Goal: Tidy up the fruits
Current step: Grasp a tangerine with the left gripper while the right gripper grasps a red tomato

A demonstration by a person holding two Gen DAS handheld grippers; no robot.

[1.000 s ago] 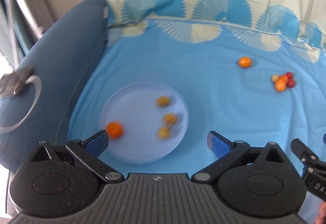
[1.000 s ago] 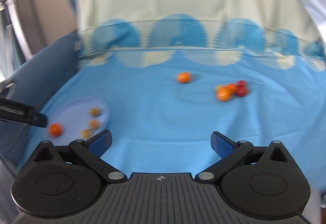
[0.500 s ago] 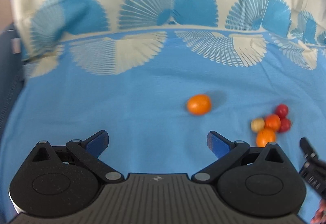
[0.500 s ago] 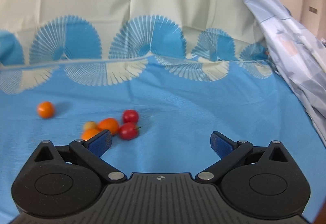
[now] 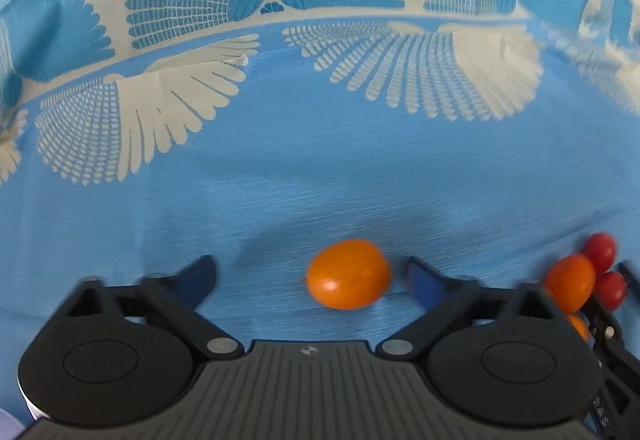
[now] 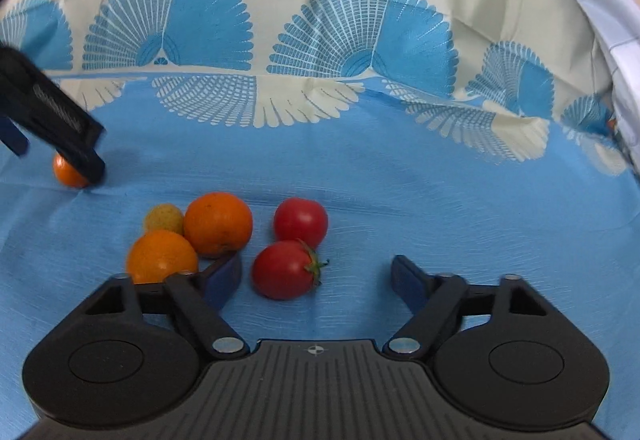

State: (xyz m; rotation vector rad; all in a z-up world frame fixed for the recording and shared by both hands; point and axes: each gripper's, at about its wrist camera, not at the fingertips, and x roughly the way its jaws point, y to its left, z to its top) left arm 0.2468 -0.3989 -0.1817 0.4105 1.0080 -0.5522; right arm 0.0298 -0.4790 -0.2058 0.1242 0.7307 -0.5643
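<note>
In the left wrist view the left gripper is seen about half open and closing, with a lone orange fruit set between its blue fingertips, right of centre and just beside the right-hand pad; no pad is yet pressed on it. The squeeze is best finished gently, since the round fruit could be nudged aside by the nearer pad before the far one arrives.

In the right wrist view the right gripper is closing too, narrower, with a stemmed red tomato between its fingers, nearer the left-hand pad; contact cannot be confirmed. The soft skin should be held lightly. A second tomato lies just above it, and two oranges and a small yellow fruit are clustered at centre left, against the left pad, so they should not be dragged along. All fruit rests on the blue patterned cloth.
</note>
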